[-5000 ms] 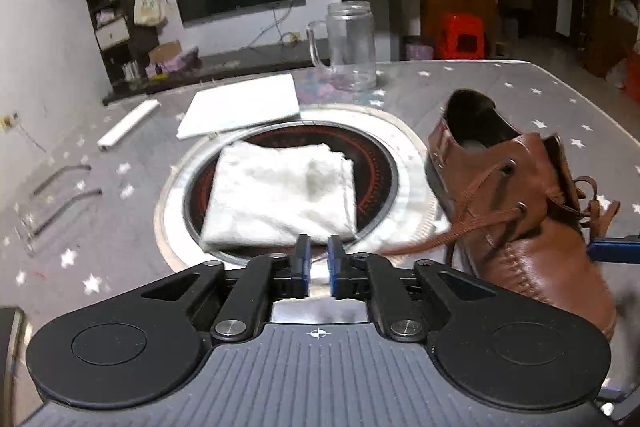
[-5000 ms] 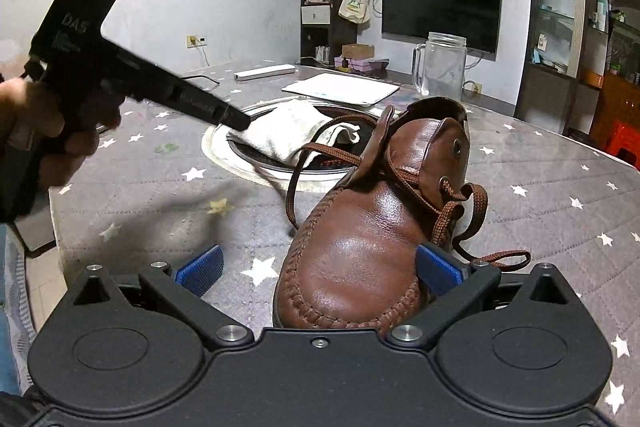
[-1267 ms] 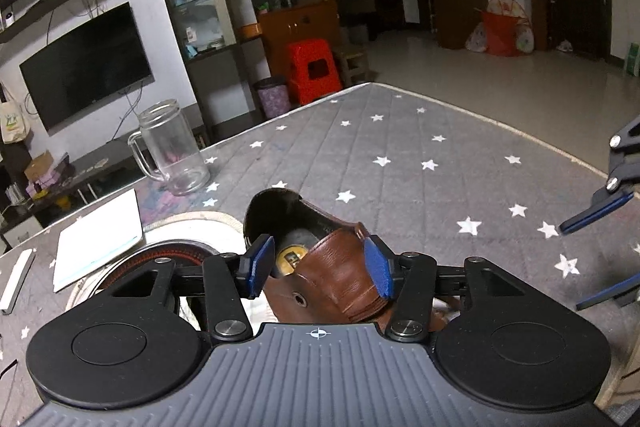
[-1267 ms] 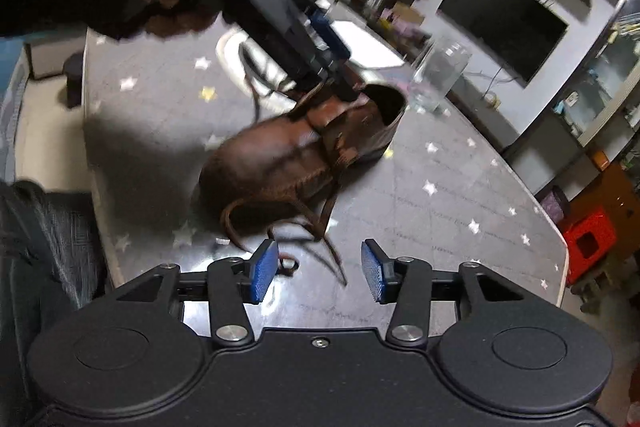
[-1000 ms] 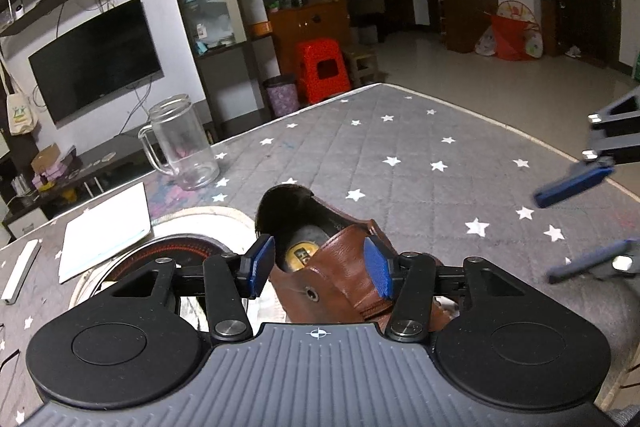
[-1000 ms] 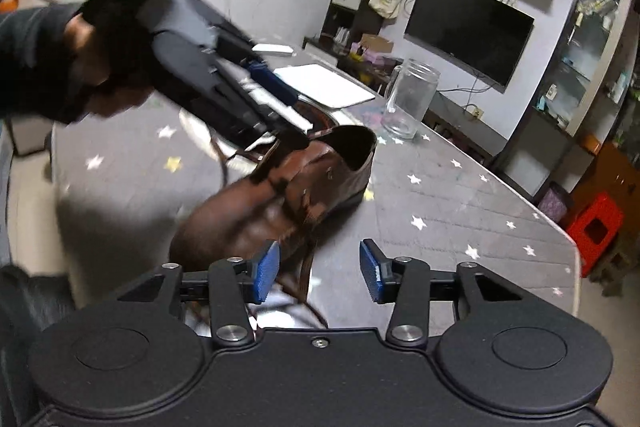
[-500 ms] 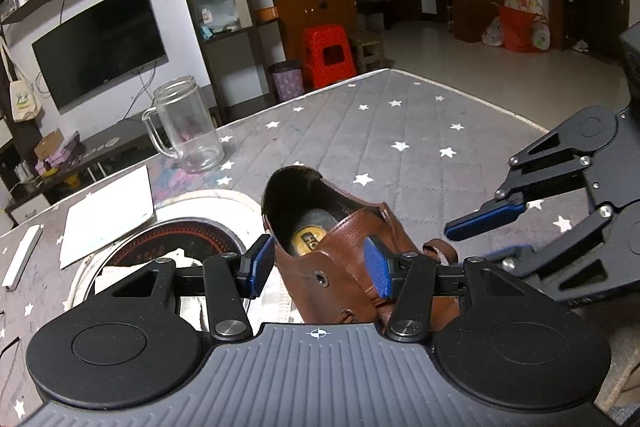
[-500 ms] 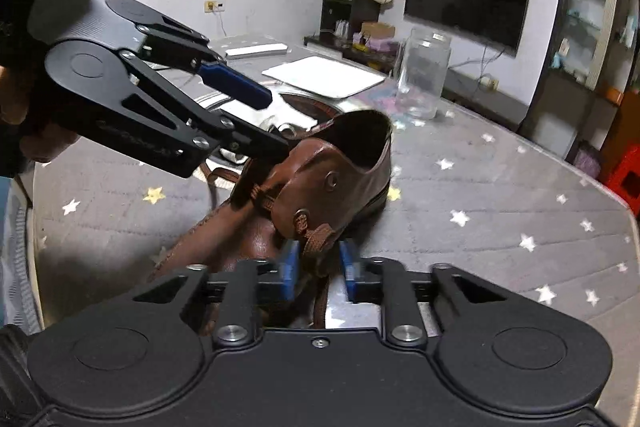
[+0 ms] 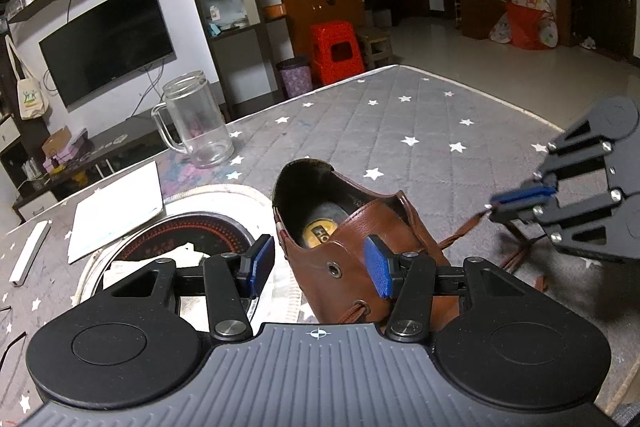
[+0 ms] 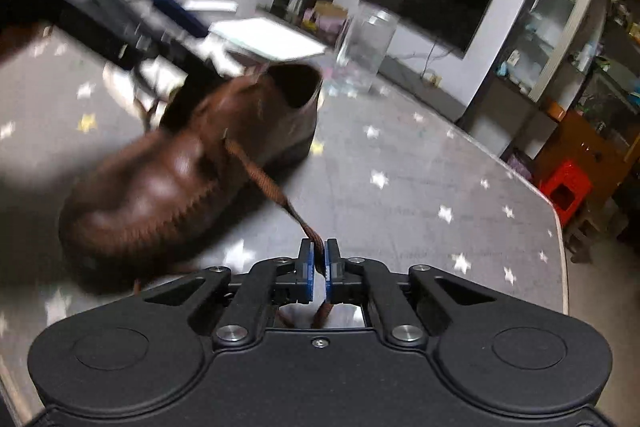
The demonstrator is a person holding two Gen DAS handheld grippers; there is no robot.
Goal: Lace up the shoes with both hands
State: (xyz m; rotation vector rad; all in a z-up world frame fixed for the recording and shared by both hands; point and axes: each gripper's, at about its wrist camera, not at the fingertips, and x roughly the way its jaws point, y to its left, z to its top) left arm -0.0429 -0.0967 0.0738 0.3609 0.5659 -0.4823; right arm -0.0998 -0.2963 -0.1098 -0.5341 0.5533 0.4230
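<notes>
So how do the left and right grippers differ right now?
The left gripper has its jaws open around the brown shoe's side flap, gripping nothing; the right gripper has its jaws shut on the brown lace. The left sits over the shoe; the right is drawn back, the lace stretched. Both have blue pads.

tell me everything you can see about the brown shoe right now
The brown shoe looks like smooth leather, with a stitched toe seam, metal eyelets and a gold label on the insole. It stands upright on the star-patterned tablecloth, beside the round cooktop. The open left gripper straddles its side flap. Its brown lace runs taut to the shut right gripper.
</notes>
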